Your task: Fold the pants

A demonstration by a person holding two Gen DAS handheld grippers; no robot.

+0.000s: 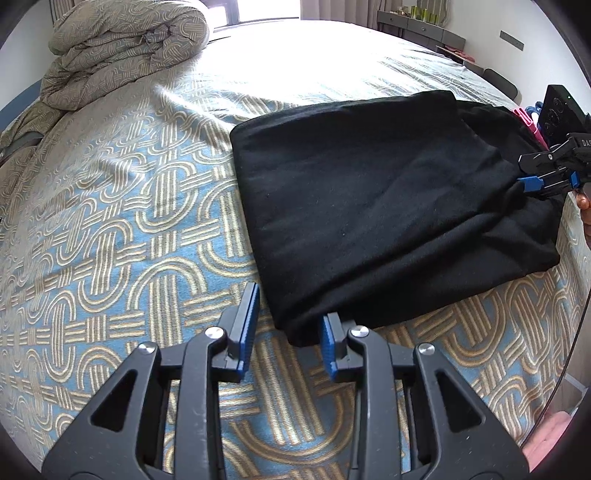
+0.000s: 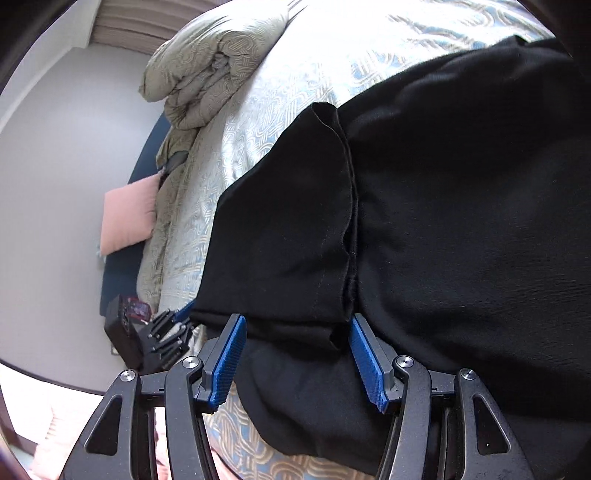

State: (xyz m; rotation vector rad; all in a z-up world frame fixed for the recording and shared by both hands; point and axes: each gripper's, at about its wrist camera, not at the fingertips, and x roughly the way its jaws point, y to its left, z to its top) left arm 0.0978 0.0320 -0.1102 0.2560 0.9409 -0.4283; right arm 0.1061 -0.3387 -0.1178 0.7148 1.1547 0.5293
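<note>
The black pants lie folded in a thick rectangle on the patterned bed cover. My left gripper is open at the near corner of the pants, its right pad at the cloth's edge. My right gripper is open with a folded edge of the pants between its blue pads. It also shows in the left wrist view at the far right edge of the pants. The left gripper shows small in the right wrist view.
A rolled beige duvet lies at the far left of the bed. A pink pillow sits beside the bed. A grey dresser stands by the far wall. The bed's right edge is close to the pants.
</note>
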